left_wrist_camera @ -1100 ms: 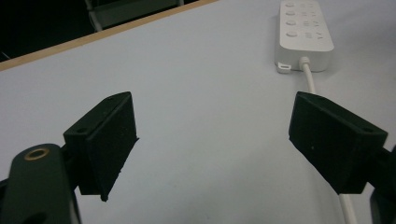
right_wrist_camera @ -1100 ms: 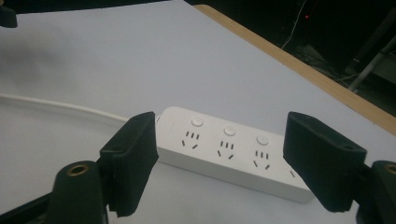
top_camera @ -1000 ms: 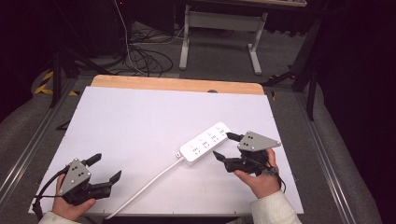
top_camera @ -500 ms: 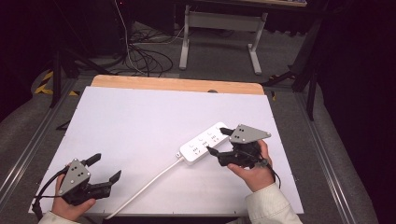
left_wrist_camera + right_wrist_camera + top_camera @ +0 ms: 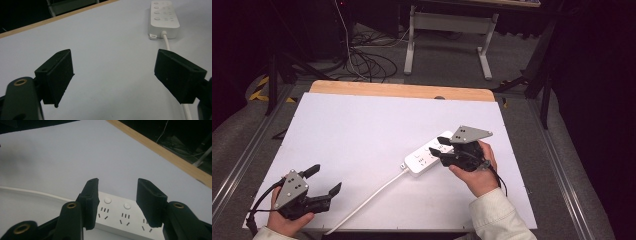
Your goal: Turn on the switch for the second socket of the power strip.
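A white power strip (image 5: 426, 157) lies right of centre on the white table top (image 5: 362, 125), and its white cable (image 5: 367, 201) runs to the front edge. My right gripper (image 5: 439, 148) hovers open over the strip's right end. In the right gripper view the right gripper (image 5: 120, 195) has its jaws apart just above the strip (image 5: 125, 217), over its sockets and round buttons. My left gripper (image 5: 324, 180) stands wide open at the front left corner, holding nothing. In the left gripper view the left gripper (image 5: 117, 75) faces the far-off strip (image 5: 163, 18) and its cable (image 5: 166, 45).
A wooden strip (image 5: 402, 90) edges the far side of the table. Beyond it on the floor stand a grey metal stand (image 5: 447, 25) and a tangle of black cables (image 5: 367, 60). Metal rails (image 5: 557, 165) run along both sides of the table.
My right gripper has moved forward and left, from beside the power strip's right end to over it. The left gripper and the strip have stayed put.
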Tool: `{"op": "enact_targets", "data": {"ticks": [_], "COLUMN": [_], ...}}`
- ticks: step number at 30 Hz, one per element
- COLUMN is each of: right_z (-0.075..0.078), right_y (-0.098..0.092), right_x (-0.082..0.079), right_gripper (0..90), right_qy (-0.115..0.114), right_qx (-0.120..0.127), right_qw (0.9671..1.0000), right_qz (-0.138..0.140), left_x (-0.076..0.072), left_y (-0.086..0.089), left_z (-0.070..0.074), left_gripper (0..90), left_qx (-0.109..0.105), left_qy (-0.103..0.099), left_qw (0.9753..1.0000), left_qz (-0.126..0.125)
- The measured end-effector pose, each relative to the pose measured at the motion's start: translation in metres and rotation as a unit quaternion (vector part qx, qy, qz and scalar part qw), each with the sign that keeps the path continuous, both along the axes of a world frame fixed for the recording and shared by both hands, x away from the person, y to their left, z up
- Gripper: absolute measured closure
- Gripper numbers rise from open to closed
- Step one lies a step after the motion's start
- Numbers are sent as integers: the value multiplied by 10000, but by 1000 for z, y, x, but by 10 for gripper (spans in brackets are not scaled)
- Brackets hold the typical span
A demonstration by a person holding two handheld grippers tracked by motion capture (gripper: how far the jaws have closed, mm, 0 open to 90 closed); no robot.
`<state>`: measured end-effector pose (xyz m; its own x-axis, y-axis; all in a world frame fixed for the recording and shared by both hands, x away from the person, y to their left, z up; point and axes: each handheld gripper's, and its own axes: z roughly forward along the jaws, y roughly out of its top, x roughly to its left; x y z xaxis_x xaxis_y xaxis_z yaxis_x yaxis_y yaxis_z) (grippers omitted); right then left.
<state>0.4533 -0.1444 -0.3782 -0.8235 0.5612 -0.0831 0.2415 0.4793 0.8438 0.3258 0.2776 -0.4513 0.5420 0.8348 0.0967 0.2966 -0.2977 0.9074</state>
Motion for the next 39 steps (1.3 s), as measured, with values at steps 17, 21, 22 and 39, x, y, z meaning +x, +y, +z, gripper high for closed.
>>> {"op": "enact_targets", "data": {"ticks": [17, 21, 22, 39], "right_z": [-21, -28, -31, -57], "right_y": [16, 20, 21, 30], "right_x": [34, 40, 43, 63], "right_gripper": [900, 900, 900, 900], "right_qy": [455, 519, 539, 811], "right_qx": [-249, -365, -373, -693], "right_qw": [9986, 9979, 9977, 9937], "right_qz": [-107, -157, -145, -344], "left_x": [0, 0, 0, 0], "left_y": [0, 1, 1, 1], "left_z": [0, 0, 0, 0], "left_gripper": [161, 161, 161, 159], "left_qx": [10, 10, 17, -9], "left_qy": [-21, -22, -25, -43], "left_qw": [10000, 10000, 10000, 10000], "left_qz": [15, 13, 11, -4]}}
